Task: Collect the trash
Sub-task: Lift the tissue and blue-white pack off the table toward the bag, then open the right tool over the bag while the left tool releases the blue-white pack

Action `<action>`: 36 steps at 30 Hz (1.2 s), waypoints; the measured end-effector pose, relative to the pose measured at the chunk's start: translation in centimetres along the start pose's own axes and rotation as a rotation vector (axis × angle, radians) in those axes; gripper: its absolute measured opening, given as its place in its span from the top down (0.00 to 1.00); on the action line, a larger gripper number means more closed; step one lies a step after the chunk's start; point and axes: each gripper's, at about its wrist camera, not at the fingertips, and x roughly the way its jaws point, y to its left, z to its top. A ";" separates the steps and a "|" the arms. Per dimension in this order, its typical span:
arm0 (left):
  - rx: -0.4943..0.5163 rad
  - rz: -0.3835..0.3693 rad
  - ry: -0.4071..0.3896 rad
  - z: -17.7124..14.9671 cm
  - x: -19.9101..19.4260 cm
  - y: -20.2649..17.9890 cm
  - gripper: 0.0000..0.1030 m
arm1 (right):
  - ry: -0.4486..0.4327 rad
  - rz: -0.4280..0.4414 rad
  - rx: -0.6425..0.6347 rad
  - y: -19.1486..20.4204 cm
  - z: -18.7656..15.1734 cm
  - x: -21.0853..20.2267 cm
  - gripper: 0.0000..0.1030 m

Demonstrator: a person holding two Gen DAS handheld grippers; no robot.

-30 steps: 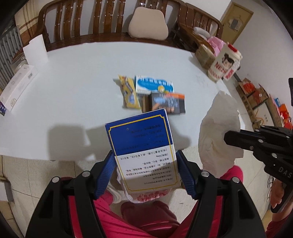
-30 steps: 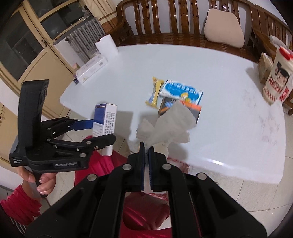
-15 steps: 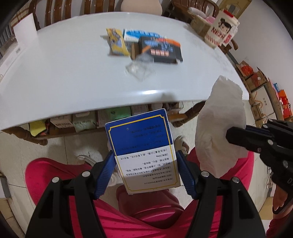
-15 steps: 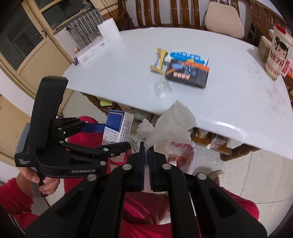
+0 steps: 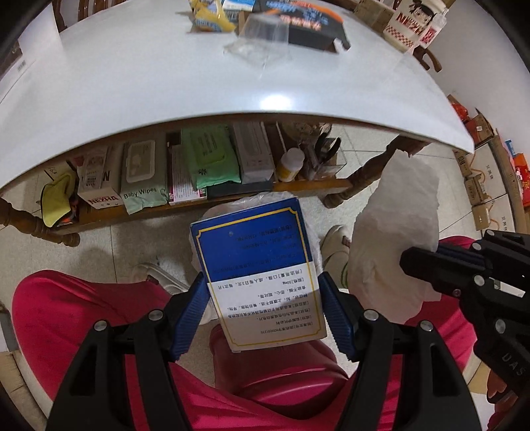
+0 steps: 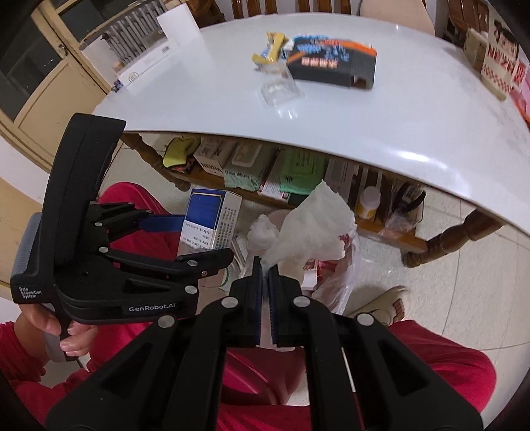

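Observation:
My left gripper (image 5: 265, 298) is shut on a blue and white box (image 5: 261, 272), held below the table edge, over a plastic bag on the floor (image 6: 334, 281). The box also shows in the right wrist view (image 6: 207, 225). My right gripper (image 6: 265, 272) is shut on a crumpled white tissue (image 6: 311, 228), held just right of the box; the tissue shows in the left wrist view (image 5: 394, 238). On the white table (image 5: 132, 83) lie a black and orange box (image 6: 331, 63), a yellow wrapper (image 6: 270, 53) and a clear plastic wrapper (image 6: 278, 86).
A shelf under the table (image 5: 205, 199) holds wipes packs, boxes and a small bottle. A wooden table leg (image 6: 447, 238) stands at the right. The person's red-clad legs (image 5: 82, 331) fill the foreground. A printed paper bag (image 5: 414, 23) stands at the table's far right.
Both grippers have dropped further below the table edge with the box and the tissue still held. The shelf under the table has come into view.

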 end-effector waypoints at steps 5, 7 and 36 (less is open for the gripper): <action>0.001 0.022 0.030 -0.2 2.1 0.2 0.37 | 0.027 -0.011 0.015 -0.8 -0.5 2.0 0.95; 0.005 0.036 0.040 -0.3 2.9 0.3 0.37 | 0.040 -0.020 0.020 -1.1 -0.7 2.9 0.95; -0.080 0.040 0.279 1.3 16.4 3.2 0.37 | 0.225 -0.033 0.183 -6.9 -1.7 16.1 0.95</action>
